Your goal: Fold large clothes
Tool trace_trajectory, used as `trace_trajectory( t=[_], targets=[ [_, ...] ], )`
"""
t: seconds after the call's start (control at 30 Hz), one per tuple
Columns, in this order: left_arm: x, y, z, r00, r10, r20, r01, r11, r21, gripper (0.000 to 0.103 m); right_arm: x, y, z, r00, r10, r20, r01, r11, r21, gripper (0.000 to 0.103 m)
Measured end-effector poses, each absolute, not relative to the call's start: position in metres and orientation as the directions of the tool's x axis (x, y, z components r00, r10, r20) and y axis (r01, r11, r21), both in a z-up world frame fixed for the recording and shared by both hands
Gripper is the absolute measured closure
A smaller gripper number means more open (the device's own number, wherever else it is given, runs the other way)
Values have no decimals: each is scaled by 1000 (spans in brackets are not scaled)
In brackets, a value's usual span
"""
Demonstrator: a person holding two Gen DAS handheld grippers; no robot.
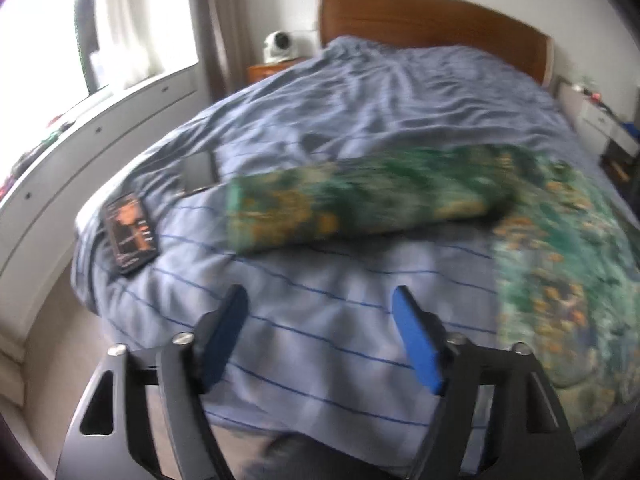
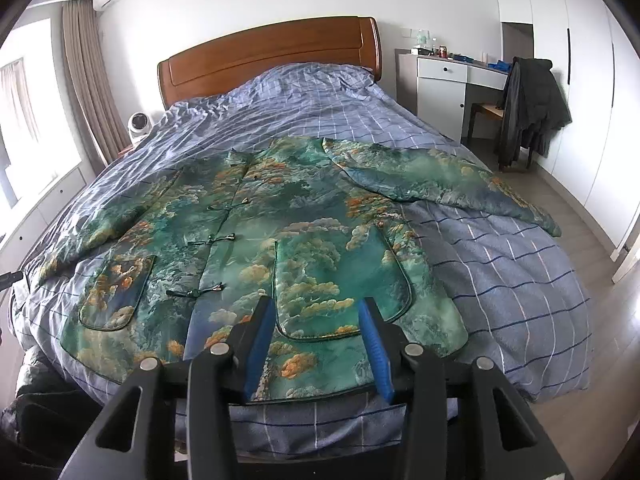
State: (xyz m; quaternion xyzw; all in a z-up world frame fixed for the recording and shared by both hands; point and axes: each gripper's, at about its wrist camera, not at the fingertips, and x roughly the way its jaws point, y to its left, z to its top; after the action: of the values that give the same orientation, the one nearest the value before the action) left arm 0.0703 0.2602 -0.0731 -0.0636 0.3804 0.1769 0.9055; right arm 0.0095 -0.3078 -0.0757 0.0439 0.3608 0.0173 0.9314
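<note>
Jacket: one green satin-look jacket with orange-and-cream cloud print (image 2: 280, 232), spread flat, front side up, on the blue checked duvet (image 2: 500, 264) of the wooden-headboard bed (image 2: 272, 52). Long axis runs foot-to-head: hem at the foot edge nearest the right wrist camera, collar toward the headboard. Sleeves run crosswise, one out to each side. The camera-right one (image 2: 440, 184) angles out toward the bed's side edge.

Look: dark piping on edges, centre front closure shut. Knot fastenings down the closure: four countable in the right wrist view, with the top one small and hard to confirm. Two rounded patch pockets, one either side of the closure near the hem.

Left wrist view is motion-blurred. It shows the other sleeve (image 1: 372, 196) as a long band lying across the duvet, cuff end pointing camera-left, and the jacket body at the right edge of frame. One dark rectangular book or case (image 1: 130, 236) lies near the bed corner; can't make out more.

Left gripper (image 1: 320, 340): blue-padded fingers spread apart, nothing between them, above bare duvet, clear of the sleeve.

Right gripper (image 2: 316, 344): fingers spread apart, holding nothing, over the hem, by the camera-right pocket.
</note>
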Motion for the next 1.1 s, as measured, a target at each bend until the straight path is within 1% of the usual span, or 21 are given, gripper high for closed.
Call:
trace_trajectory(
  t=[0.07,0.1,0.17,0.23,0.37,0.5,0.57,0.7,0.77,0.83,1.0,1.1],
  targets=[
    [69,237,-67,678,243,-694,-339,941,-1,15,11,-308,-74,742,59,-668,0,996,88,58],
    [69,224,-64,696,228,-681,-322,947,-12,12,11,-307,-73,743,56,-667,1,996,85,58],
    [70,200,-57,730,200,-653,-288,957,-29,8,12,-307,-71,744,49,-667,5,997,79,54],
    [72,176,-49,759,173,-628,-249,968,-33,6,12,-308,-69,745,33,-666,20,997,72,49],
    [77,143,-44,785,125,-606,-183,983,-33,3,7,-310,-61,766,9,-643,34,998,55,47],
    [88,121,-57,756,81,-650,-129,991,-27,3,5,-314,-57,763,-21,-646,50,998,27,47],
    [91,116,-60,751,72,-657,-116,993,-24,3,5,-317,-56,758,-46,-651,59,998,-1,39],
    [88,101,-57,762,77,-643,-74,997,33,3,1,-326,-50,767,-105,-633,107,994,-34,34],
    [85,95,-58,749,91,-656,-51,996,79,3,-2,-328,-47,781,-127,-611,129,991,-41,24],
    [81,87,-62,731,88,-677,-25,994,102,3,-4,-328,-45,794,-146,-590,143,988,-53,21],
    [67,66,-72,695,-5,-719,77,995,68,4,-1,-316,-46,804,-181,-567,130,983,-130,20],
    [64,54,-78,670,-46,-741,116,992,44,4,-3,-306,-43,824,-189,-534,112,979,-173,16]
  ],
)
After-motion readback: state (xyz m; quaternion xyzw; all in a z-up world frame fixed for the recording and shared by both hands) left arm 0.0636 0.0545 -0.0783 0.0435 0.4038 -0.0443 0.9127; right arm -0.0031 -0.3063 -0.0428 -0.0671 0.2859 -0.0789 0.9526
